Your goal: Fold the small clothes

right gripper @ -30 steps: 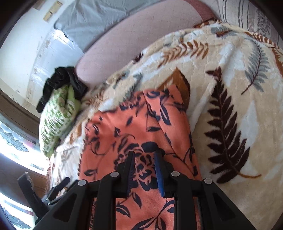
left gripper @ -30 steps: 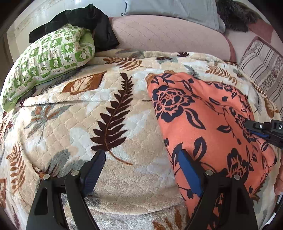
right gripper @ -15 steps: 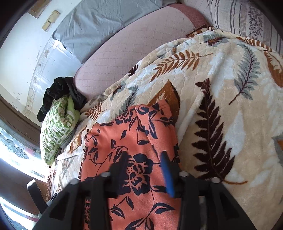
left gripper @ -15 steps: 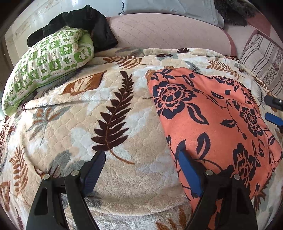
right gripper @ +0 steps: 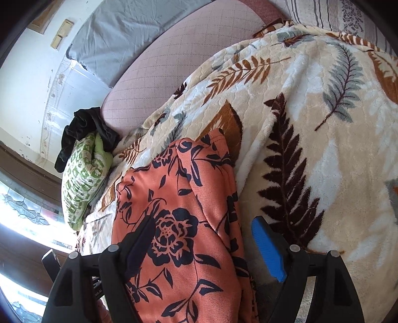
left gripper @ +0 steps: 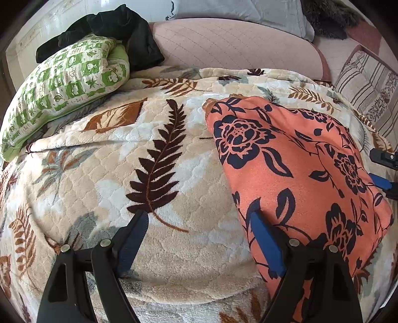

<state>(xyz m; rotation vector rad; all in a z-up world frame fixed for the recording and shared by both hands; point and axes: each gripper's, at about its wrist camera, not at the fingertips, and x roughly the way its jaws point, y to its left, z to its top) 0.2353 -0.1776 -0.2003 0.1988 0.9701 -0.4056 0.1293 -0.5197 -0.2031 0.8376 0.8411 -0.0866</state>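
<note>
An orange garment with dark blue flowers (left gripper: pixel 293 159) lies folded on the leaf-patterned blanket (left gripper: pixel 124 174), right of centre in the left wrist view. My left gripper (left gripper: pixel 196 218) is open above the blanket, and its right finger stands at the garment's left edge. In the right wrist view the same garment (right gripper: pixel 179 198) runs under my right gripper (right gripper: pixel 204 223). Those jaws are opening: the cloth lies between and below them, and the pads do not press on it. The right gripper's fingertips (left gripper: pixel 383 169) also show at the left wrist view's right edge, just off the garment.
A green-and-white pillow (left gripper: pixel 62 82) with a black garment (left gripper: pixel 119 27) on top lies at the back left. Behind the blanket is a pink quilted cushion (left gripper: pixel 236 42) with a grey pillow (left gripper: pixel 236 10) above it. A striped pillow (left gripper: pixel 368 84) sits far right.
The right gripper's jaws went from nearly shut on the orange garment to wide apart, letting it go. That gripper drew back toward the garment's right edge. The left gripper stayed put.
</note>
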